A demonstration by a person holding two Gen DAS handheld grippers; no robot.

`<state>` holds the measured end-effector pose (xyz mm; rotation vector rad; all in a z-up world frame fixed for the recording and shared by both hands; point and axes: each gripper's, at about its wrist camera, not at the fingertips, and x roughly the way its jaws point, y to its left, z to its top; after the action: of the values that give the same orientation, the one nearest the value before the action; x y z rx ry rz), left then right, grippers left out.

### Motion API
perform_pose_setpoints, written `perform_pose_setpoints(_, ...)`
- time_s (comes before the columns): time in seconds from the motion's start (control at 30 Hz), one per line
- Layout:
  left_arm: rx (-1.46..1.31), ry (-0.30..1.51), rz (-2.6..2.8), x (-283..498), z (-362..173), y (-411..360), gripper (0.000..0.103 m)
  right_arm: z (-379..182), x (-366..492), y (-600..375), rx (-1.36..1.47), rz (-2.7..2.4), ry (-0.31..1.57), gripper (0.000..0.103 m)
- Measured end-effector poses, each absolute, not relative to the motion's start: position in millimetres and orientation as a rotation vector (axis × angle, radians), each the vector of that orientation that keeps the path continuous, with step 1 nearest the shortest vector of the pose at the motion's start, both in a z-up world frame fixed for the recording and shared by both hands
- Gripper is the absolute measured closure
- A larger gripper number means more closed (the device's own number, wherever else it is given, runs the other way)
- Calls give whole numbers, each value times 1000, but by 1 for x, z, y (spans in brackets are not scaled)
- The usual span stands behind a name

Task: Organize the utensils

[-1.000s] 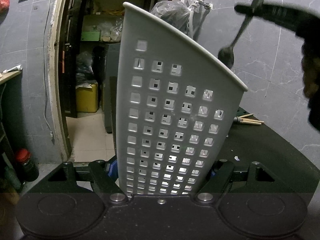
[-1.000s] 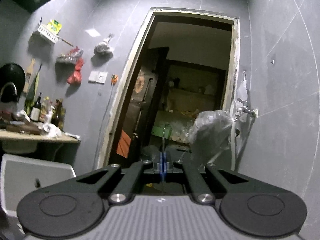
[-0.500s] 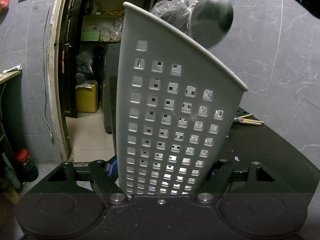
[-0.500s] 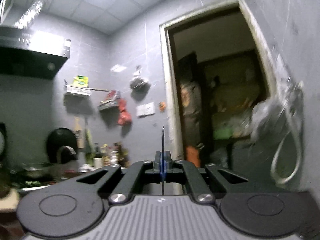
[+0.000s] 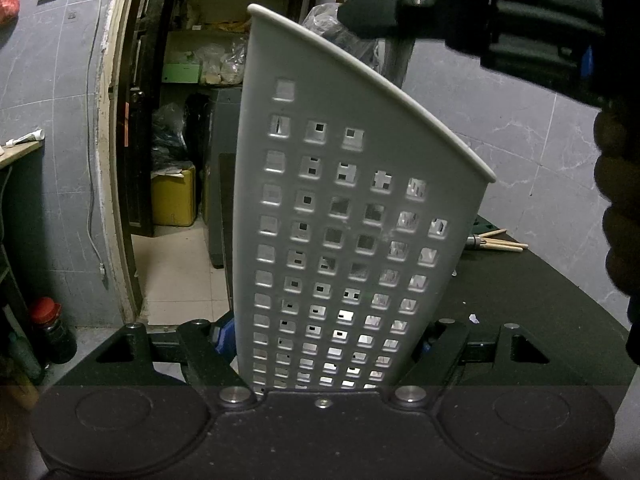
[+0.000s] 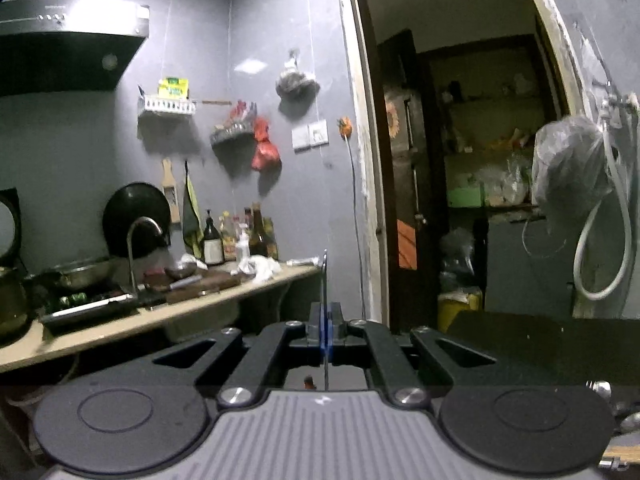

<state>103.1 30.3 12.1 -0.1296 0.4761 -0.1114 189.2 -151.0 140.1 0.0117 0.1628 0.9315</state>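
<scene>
A tall white perforated utensil holder stands upright on the black table, and my left gripper is shut on its lower part, one finger on each side. Above the holder's slanted rim, my right gripper comes in from the upper right, shut on a metal spoon. The spoon's handle runs down behind the rim into the holder, and shiny metal shows through the holes on the right. In the right wrist view the spoon handle appears edge-on, clamped between the blue pads of my right gripper.
Wooden-handled utensils lie on the black table behind the holder. A hand fills the right edge. More metal utensils show at the lower right. A counter with bottles and an open doorway lie ahead.
The spoon swung from hanging at the right to above the holder, then went down inside it. My right gripper came over the rim. The left gripper and holder stayed still.
</scene>
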Motion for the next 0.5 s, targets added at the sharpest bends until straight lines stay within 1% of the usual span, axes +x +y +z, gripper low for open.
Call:
perform_pose_setpoints(0.07,-130,476,-112,103,12,30,25,138,188,-149,-4,920,160,100)
perform_pose_setpoints(0.1,-131,476,-112,102,12,31,25,137,186,-148,-11,918,156,94)
perform_pose_setpoints(0.13,-130,476,-112,102,12,31,25,135,185,-148,-18,916,153,77)
perform_pose_setpoints(0.17,-131,476,-113,101,12,31,25,135,183,-147,-24,917,150,66)
perform_pose_setpoints(0.2,-132,476,-114,101,12,31,25,134,181,-150,-27,923,139,44)
perform_pose_setpoints(0.23,-132,475,-115,101,12,32,25,134,178,-152,-29,926,121,30)
perform_pose_setpoints(0.43,-133,473,-115,101,12,33,25,146,162,-180,-7,847,-10,3)
perform_pose_setpoints(0.5,-133,471,-114,101,11,33,25,149,160,-193,15,803,-29,0)
